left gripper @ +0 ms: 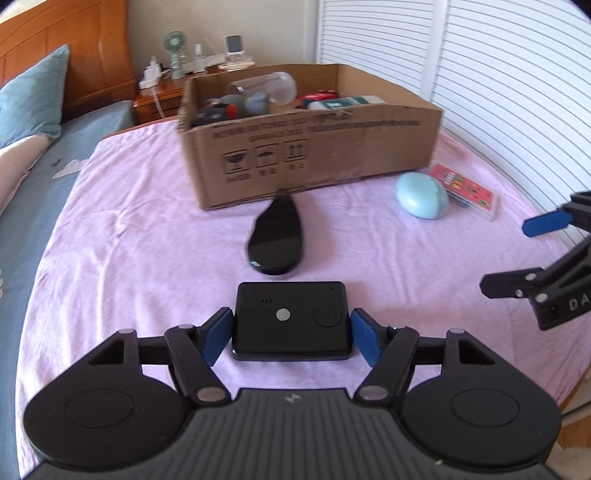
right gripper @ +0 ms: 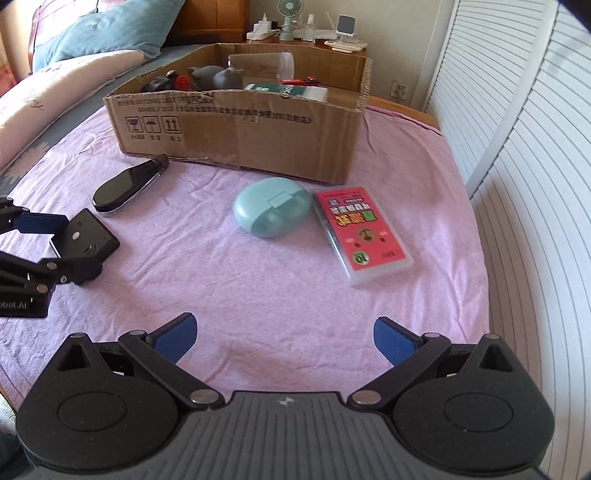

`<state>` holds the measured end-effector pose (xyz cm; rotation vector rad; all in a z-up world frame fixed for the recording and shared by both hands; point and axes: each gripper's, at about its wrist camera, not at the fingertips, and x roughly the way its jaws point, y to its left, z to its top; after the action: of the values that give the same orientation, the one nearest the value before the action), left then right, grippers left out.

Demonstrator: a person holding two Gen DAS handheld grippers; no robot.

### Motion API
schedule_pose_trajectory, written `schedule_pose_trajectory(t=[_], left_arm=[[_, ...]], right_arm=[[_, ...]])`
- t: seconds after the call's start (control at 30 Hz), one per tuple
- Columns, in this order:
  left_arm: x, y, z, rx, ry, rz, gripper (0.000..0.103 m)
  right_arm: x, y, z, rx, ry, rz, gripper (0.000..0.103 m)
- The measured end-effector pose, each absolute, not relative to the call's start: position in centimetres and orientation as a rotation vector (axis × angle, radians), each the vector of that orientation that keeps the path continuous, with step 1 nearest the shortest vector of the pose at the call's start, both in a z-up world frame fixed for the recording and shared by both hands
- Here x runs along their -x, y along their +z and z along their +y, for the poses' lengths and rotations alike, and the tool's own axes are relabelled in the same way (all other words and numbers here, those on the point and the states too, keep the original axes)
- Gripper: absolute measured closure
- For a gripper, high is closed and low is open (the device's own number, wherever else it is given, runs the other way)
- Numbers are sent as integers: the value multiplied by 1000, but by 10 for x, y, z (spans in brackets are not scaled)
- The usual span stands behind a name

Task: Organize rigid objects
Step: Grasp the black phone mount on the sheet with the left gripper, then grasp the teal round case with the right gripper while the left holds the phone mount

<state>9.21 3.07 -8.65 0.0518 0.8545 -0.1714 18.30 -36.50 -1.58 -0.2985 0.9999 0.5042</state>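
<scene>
before the open brown cardboard box [left gripper: 314, 147] on the pink bedspread [left gripper: 147, 240], left gripper [left gripper: 291, 332] fingers clenched on flat black rectangular device [left gripper: 291, 321], right gripper [right gripper: 284, 339] fingers spread, empty

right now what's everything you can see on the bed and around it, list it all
flat rectangular device: 1, black, on the pink cloth, between the left gripper's pads
oval glossy device: 1, black, on the cloth by the box's front
oval case: 1, pale blue, on the cloth before the box
card pack: 1, red in a clear case, right beside the oval case
cardboard box: 1, brown, open, far side of the cloth, already holding several items
pink cloth: 1, spread over the bed
pillow: 1, teal, head of the bed
nightstand clutter: small fan, bottles, chargers, count unclear
left gripper: black, blue pads, shut on the flat rectangular device
right gripper: black, blue pads, open, empty
</scene>
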Motion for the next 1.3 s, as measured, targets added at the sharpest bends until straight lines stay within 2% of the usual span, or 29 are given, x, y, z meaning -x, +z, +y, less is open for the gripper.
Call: schedule_pose_trajectory(t=[0.2,0.33,0.83,1.2,1.27,1.3], left_arm=[[-97,-87,32,-17,-101,841,33],[-99,-88,34,2,-66,836,33],[-99,-89,38,10,-56,826,34],[-101,-89,40,25,-58,819,34],[-101,-89,40,26,-57,819,34],[-101,-89,40,27,-56,818,34]], right_arm=[[-187,-15,-355,267,533,984,1],[-189,-16,-346,233,589,970,13],[-232,-32,-311,184,548,896,16],[-250,-33,-310,226,552,855,32],[-251,-31,-312,235,571,867,44],[-251,-30,-312,246,585,872,45]])
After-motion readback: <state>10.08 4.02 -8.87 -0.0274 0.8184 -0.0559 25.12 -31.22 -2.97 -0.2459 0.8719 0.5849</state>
